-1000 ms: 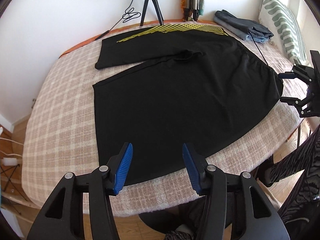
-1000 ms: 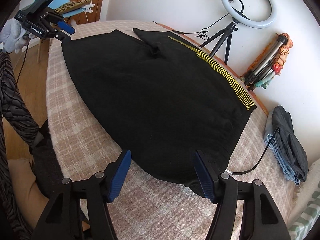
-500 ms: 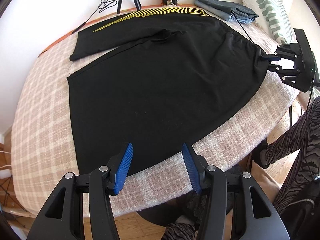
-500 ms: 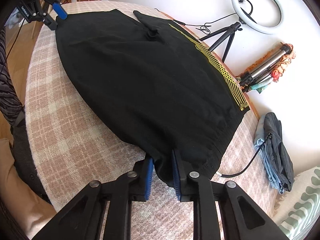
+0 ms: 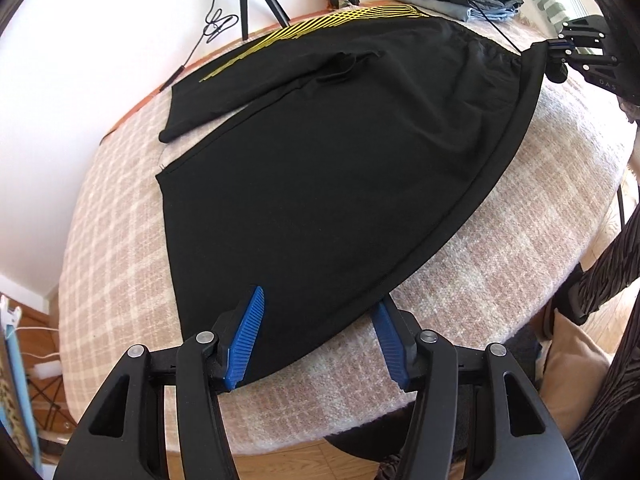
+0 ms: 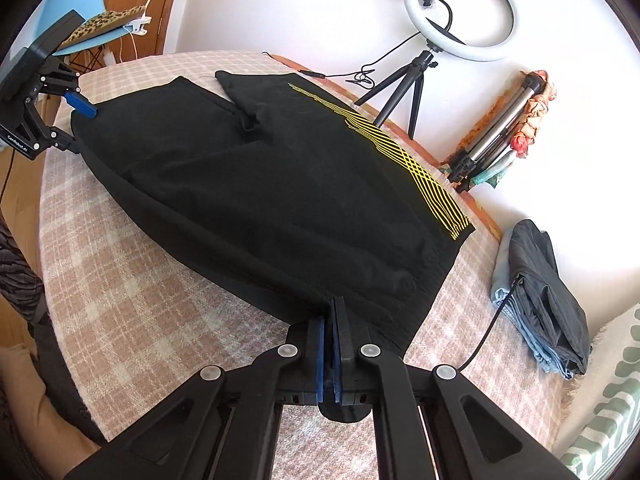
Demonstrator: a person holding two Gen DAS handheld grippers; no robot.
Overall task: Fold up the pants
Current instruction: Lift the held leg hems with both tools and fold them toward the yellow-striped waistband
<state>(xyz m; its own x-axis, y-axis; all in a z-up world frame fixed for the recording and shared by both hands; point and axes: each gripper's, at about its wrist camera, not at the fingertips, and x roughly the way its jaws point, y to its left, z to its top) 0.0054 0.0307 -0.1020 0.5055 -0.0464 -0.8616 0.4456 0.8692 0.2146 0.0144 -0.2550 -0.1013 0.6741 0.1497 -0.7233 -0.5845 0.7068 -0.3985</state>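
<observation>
The right hand-held gripper [image 6: 331,320] is closed on the waistband corner of the black pants [image 6: 280,192], which lie on the checked bench [image 6: 120,280]; the left hand-held gripper [image 6: 78,118] sits at the far hem.

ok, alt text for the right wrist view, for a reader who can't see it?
The right gripper is shut on the waistband corner of black pants spread over a checked tablecloth, lifting that edge slightly. Across the table, the left gripper is open at the hem end. A ring light stands by the white wall.

Round table [image 5: 500,280], plaid cloth; black pants [image 5: 320,160], folded clothes [image 6: 540,300], tripod [image 6: 404,88] on it.
</observation>
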